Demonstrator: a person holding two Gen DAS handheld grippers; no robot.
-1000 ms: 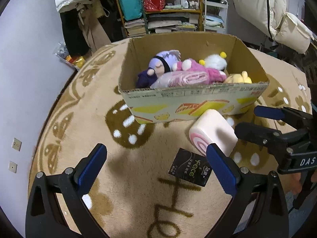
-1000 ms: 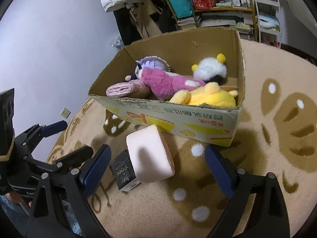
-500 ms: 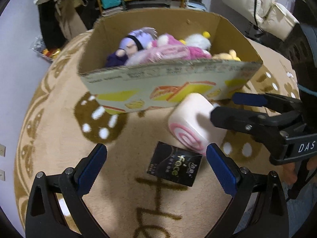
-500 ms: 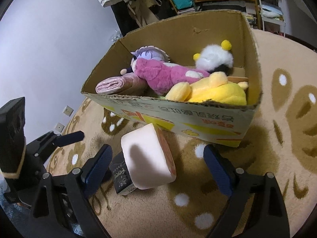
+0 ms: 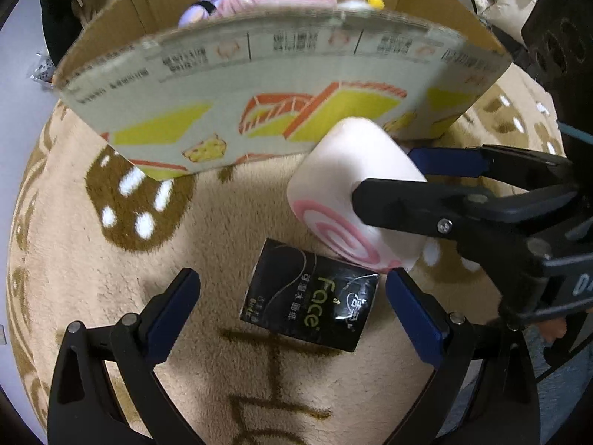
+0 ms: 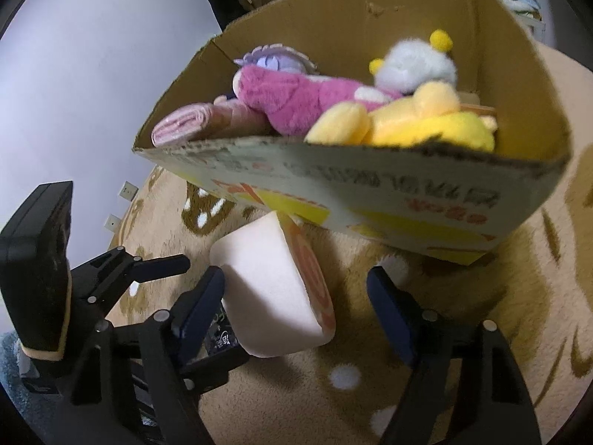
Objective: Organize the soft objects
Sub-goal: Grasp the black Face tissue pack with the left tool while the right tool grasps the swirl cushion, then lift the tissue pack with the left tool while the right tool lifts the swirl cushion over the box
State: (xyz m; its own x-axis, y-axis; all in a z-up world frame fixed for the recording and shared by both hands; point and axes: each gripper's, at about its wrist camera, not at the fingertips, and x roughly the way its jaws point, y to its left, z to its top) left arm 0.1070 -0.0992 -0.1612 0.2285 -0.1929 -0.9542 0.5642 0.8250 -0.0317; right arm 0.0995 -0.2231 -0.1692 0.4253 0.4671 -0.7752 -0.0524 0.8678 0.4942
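A white swiss-roll cushion (image 5: 355, 185) with a pink spiral end lies on the rug against the front of a cardboard box (image 5: 259, 111). It also shows in the right wrist view (image 6: 274, 289). My right gripper (image 6: 296, 307) is open, its fingers on either side of the cushion. A black tissue pack (image 5: 311, 300) lies just in front of the cushion. My left gripper (image 5: 292, 307) is open, its fingers on either side of the pack. The box (image 6: 370, 193) holds a pink plush (image 6: 296, 100), a yellow plush (image 6: 418, 126), a white plush (image 6: 415, 63) and a pink roll (image 6: 185, 126).
A round beige rug (image 5: 111, 259) with brown patterns covers the floor. A pale wall (image 6: 74, 74) with sockets stands to the left. Clothes and clutter lie behind the box.
Both grippers have moved forward and lower toward the box. The right gripper now straddles the cushion, the left straddles the tissue pack. The cushion and the pack have not moved.
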